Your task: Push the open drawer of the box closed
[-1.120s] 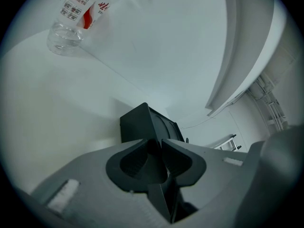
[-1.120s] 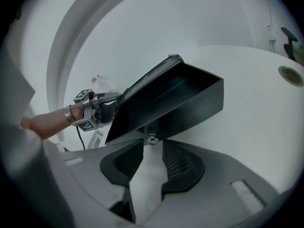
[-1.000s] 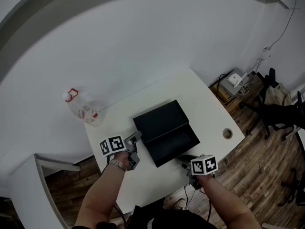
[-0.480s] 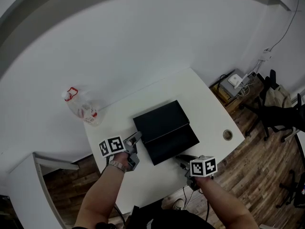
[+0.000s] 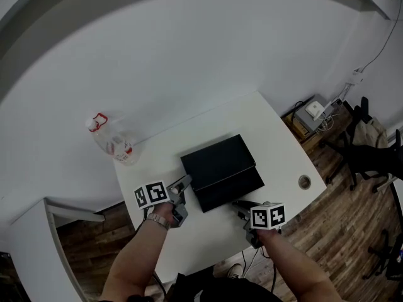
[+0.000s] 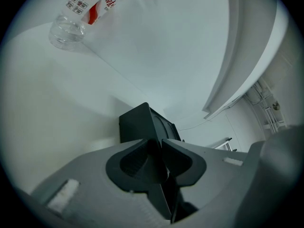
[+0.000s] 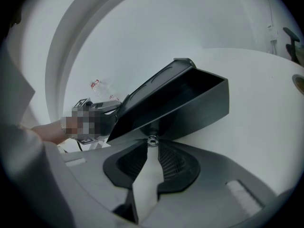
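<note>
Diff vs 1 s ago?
The right gripper narrowed its jaws onto the drawer knob and pushed forward, so the drawer now sticks out less from the black box. The left gripper stayed shut beside the box's corner. The bottle and table are unchanged.

White table [image 5: 274, 134] against a pale wall [image 5: 189, 55], dark wood floor [image 5: 340, 228], black chair [image 5: 371, 157] at right.
</note>
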